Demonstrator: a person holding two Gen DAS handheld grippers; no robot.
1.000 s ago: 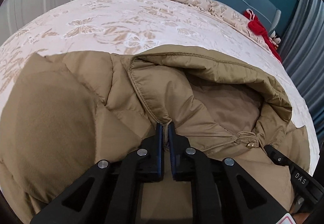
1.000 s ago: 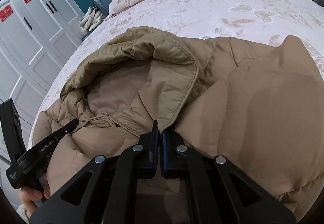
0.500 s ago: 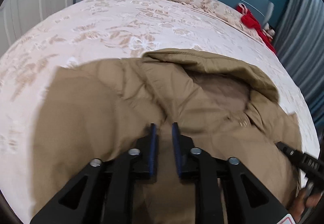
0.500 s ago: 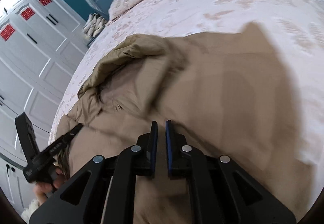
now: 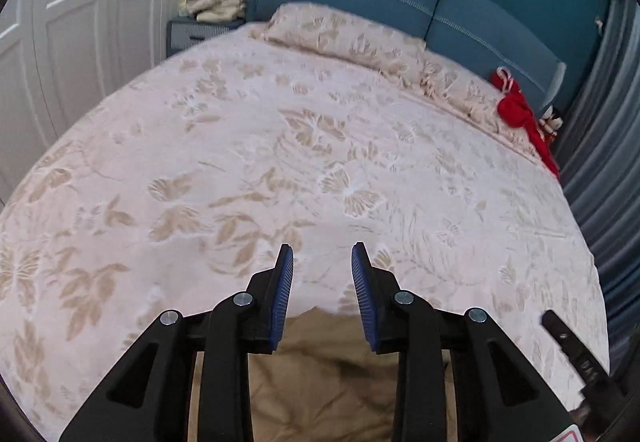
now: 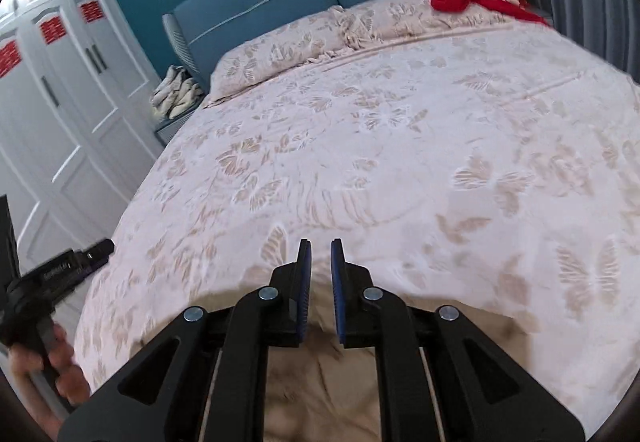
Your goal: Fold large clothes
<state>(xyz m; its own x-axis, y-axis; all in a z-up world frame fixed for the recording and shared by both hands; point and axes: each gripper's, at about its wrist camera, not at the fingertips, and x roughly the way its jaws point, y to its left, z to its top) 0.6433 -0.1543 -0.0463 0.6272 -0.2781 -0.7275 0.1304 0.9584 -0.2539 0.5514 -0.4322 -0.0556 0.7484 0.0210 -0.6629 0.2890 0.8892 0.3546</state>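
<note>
The left gripper (image 5: 322, 262) hung spread and empty above the coat (image 5: 320, 370), whose tan edge lay under its fingers at the bed's (image 5: 280, 146) near side. The right gripper (image 6: 320, 258) was parted narrowly, holding nothing, over the same edge (image 6: 320, 374). Bare bedspread stretched ahead toward the pillows (image 6: 288, 54).

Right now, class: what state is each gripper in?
Left gripper: open, holding nothing, above the tan jacket.
Right gripper: open with a narrower gap, holding nothing.
</note>
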